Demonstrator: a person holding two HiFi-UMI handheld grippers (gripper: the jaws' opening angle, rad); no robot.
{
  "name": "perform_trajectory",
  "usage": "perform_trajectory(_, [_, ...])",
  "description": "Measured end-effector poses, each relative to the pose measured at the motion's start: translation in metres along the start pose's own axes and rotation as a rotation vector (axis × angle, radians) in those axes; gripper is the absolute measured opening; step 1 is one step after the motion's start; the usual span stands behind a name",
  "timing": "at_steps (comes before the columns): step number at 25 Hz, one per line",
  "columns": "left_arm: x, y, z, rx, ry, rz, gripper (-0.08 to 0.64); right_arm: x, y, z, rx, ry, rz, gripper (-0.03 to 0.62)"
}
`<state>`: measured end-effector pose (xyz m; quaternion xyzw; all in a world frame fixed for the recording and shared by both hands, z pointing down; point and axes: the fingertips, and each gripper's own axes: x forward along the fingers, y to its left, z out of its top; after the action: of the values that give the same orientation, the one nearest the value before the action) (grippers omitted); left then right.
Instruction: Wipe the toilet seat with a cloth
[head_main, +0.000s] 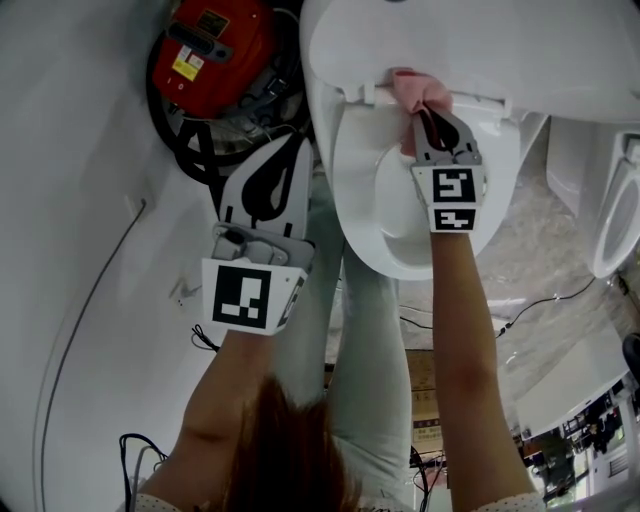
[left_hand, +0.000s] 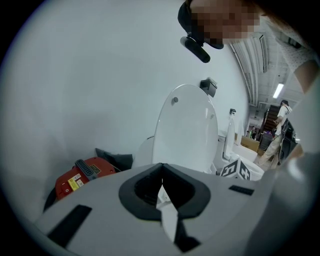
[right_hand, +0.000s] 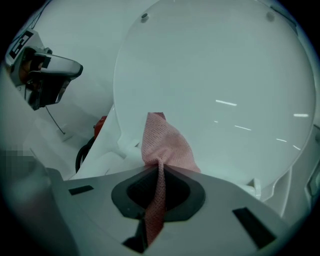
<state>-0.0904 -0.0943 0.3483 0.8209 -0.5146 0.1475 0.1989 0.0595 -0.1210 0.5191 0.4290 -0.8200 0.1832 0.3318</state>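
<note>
The white toilet seat (head_main: 356, 185) lies down over the bowl, with the lid (head_main: 500, 45) raised behind it. A pink cloth (head_main: 420, 90) rests at the back of the seat near the hinge. My right gripper (head_main: 432, 118) is shut on it. In the right gripper view the cloth (right_hand: 164, 145) bunches out past the right gripper (right_hand: 161, 169) against the lid (right_hand: 220, 85). Left of the toilet, my left gripper (head_main: 298, 145) hangs in the air, shut and empty. In the left gripper view the left gripper (left_hand: 161, 167) points toward the upright lid (left_hand: 187, 130).
A red machine (head_main: 212, 48) with black hose coils stands on the floor left of the toilet, also in the left gripper view as the red machine (left_hand: 75, 179). Another white fixture (head_main: 615, 215) stands at the right. A thin cable (head_main: 90, 300) runs over the floor. The person's legs (head_main: 365, 330) stand before the bowl.
</note>
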Motion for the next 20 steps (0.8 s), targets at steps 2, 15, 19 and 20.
perform_trajectory(2, [0.002, -0.001, 0.003, 0.013, -0.014, 0.004, 0.002, -0.005, -0.01, -0.003, 0.001, 0.0, -0.015, 0.026])
perform_trajectory(15, [0.007, -0.026, 0.002, 0.01, -0.024, 0.006, 0.002, -0.036, -0.085, -0.037, 0.084, 0.006, -0.128, 0.026])
perform_trajectory(19, [0.01, -0.04, -0.001, 0.01, -0.016, -0.006, 0.002, -0.043, -0.098, -0.044, 0.082, 0.008, -0.142, 0.026])
perform_trajectory(20, [0.01, -0.043, -0.002, 0.011, -0.015, -0.009, 0.002, -0.044, -0.1, -0.046, 0.074, 0.013, -0.144, 0.026])
